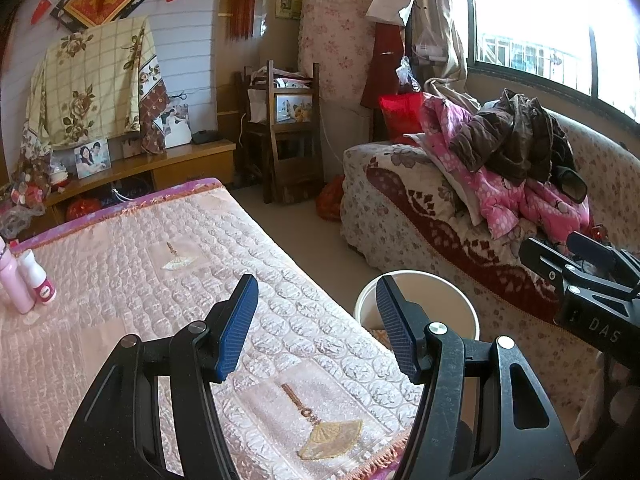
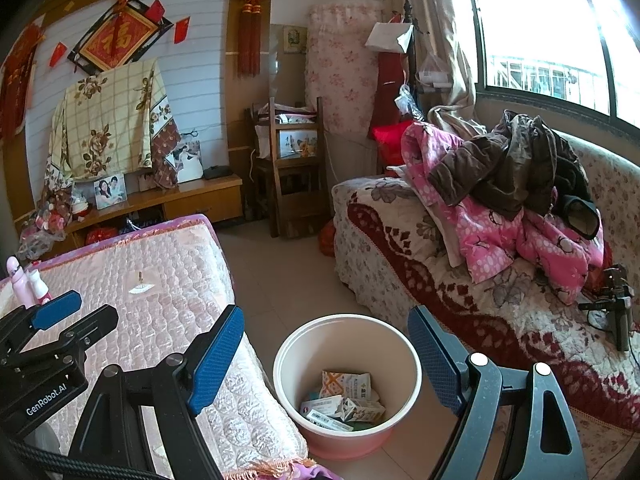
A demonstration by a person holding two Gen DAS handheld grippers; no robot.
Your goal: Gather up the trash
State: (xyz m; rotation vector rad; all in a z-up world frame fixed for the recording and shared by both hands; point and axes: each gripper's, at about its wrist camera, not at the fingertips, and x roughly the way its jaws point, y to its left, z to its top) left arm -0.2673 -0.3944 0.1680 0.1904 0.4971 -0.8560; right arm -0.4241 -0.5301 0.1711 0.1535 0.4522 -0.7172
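Blue pads of my right gripper (image 2: pixel 326 350) stand apart, empty, over the white bin (image 2: pixel 347 384) | crumpled cartons (image 2: pixel 344 400) lie inside it | my left gripper (image 1: pixel 318 326) gapes empty above the pink quilted table cover (image 1: pixel 160 264) | pink bottles (image 1: pixel 24 280) stand farther off

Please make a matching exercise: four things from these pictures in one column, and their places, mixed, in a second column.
Things:
1. white bucket
2. pink bottles
3. brown jacket
4. framed photo

Places:
a. on the wooden shelf
b. on the sofa, over pink bedding
c. on the floor between table and sofa
d. at the far left edge of the quilted table cover

Pairs: 1-c, 2-d, 3-b, 4-a
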